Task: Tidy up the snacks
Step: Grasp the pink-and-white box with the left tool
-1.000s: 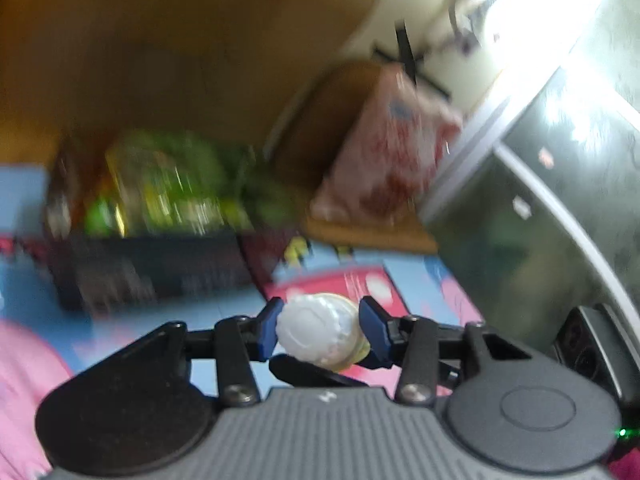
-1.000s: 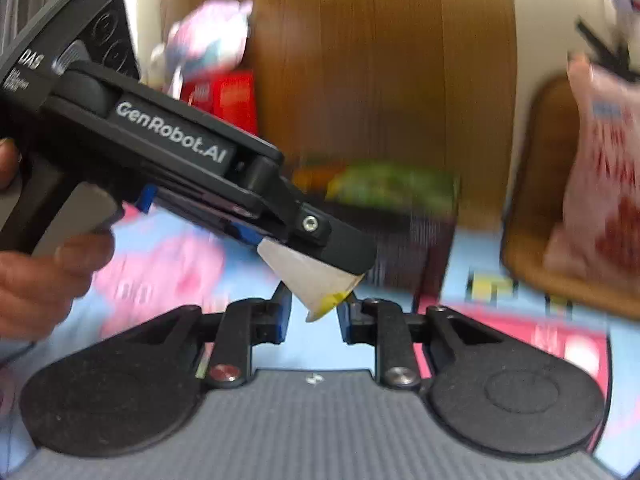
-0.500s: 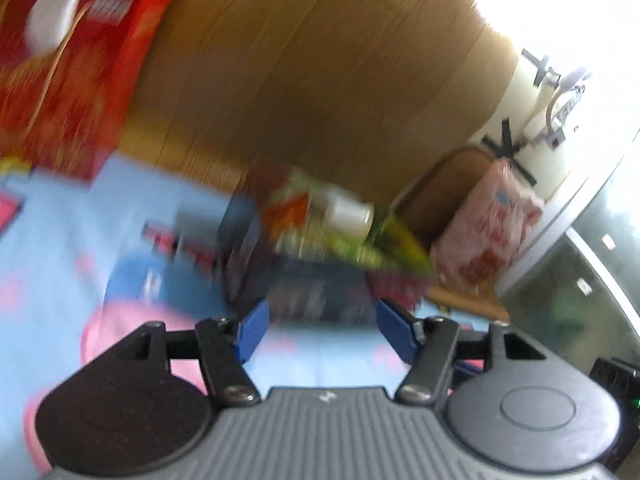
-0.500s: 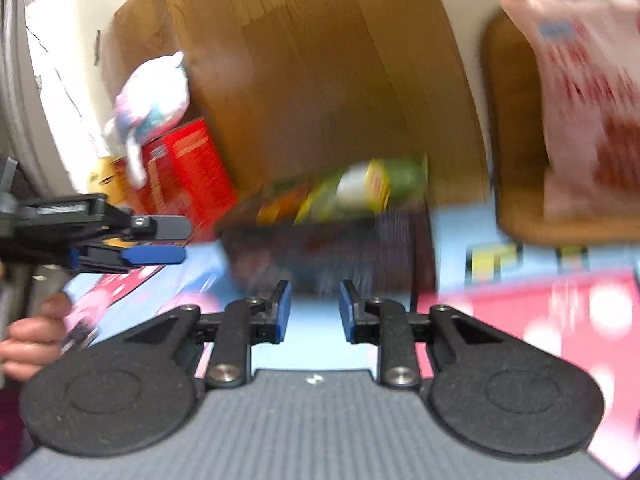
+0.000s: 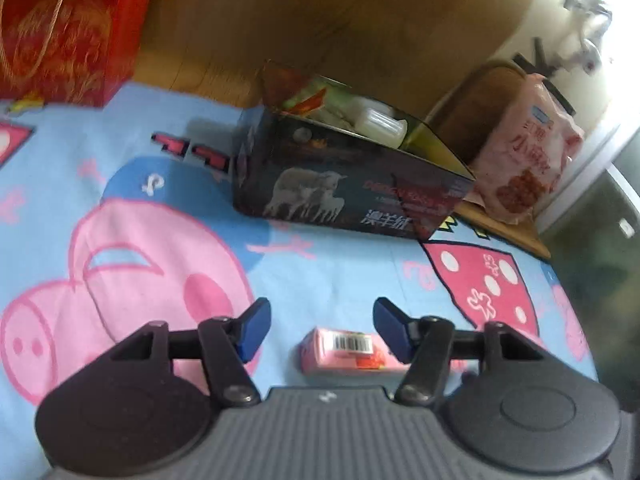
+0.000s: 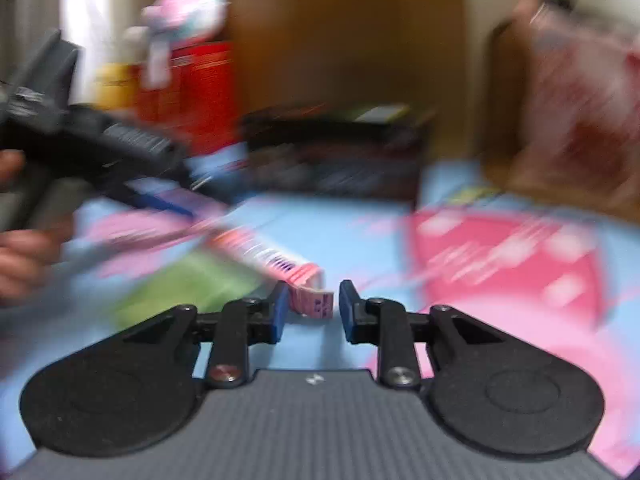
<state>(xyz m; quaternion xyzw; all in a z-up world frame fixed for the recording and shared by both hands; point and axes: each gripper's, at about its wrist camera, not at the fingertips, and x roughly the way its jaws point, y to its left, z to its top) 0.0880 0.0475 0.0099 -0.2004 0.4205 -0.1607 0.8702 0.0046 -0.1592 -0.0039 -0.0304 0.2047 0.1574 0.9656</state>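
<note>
Since 1 s ago the left gripper has dropped its white snack into the dark box and now hangs open over a pink carton; the right gripper, also open and empty, nears it.

Blanket: light blue, printed with pink cartoon pigs. Box, frame centre: dark, with white sheep. Carton, lower centre: pink, with barcode. Gift box, upper left: red, gold pattern. Claw fingertips: blue.

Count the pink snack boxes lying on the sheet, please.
1. The pink box lies on the sheet, between the fingers of the open left hand-held gripper. Others may be hidden.
</note>
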